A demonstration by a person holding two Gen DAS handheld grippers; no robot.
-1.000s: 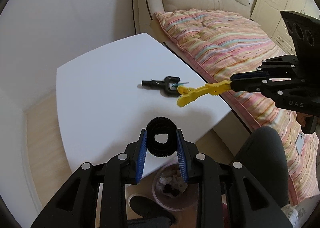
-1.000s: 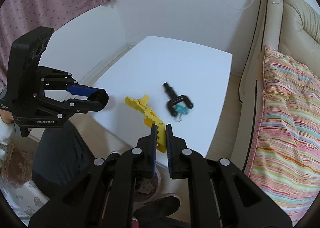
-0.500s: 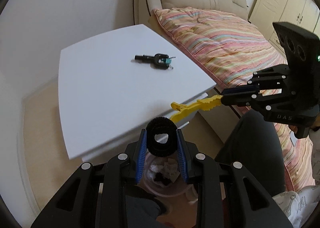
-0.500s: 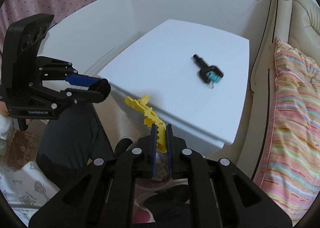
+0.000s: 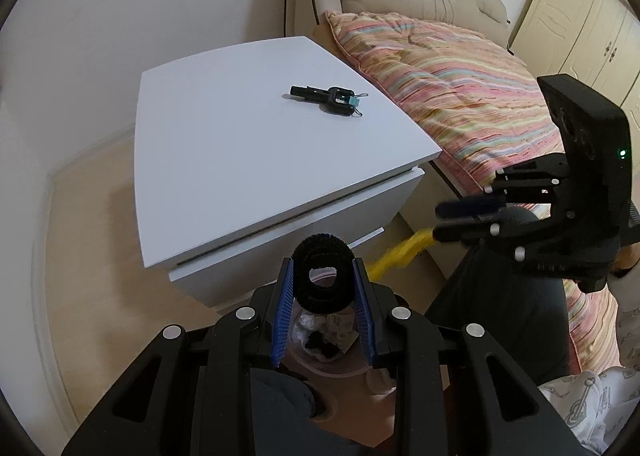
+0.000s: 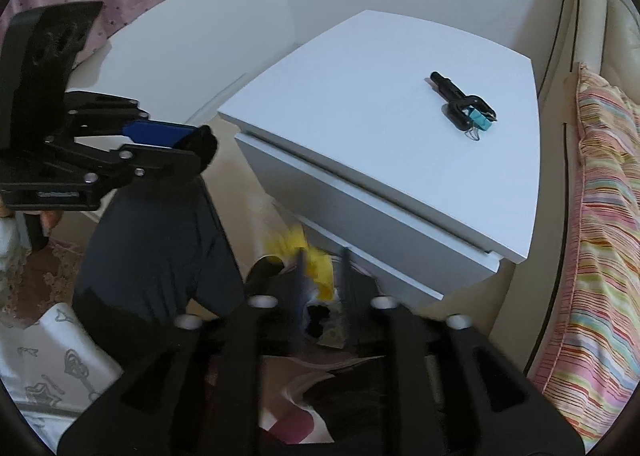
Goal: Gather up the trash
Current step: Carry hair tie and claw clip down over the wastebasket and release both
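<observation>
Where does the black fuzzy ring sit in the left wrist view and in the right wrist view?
Left wrist: black fuzzy ring lower centre, clamped in left gripper.
Right wrist: black fuzzy ring left of centre, at that gripper's tips.
Shared landmark: black clamp on white table.

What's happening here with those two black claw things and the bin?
A person holds a tool in each hand and is clearing a white bedside table into a clear plastic bin on the floor. The left tool grips a black fuzzy ring above the bin. The right tool has just been opening, and the blurred yellow plastic clip appears to be slipping free between its fingers. A black clamp with a teal binder clip still lies on the table.
</observation>
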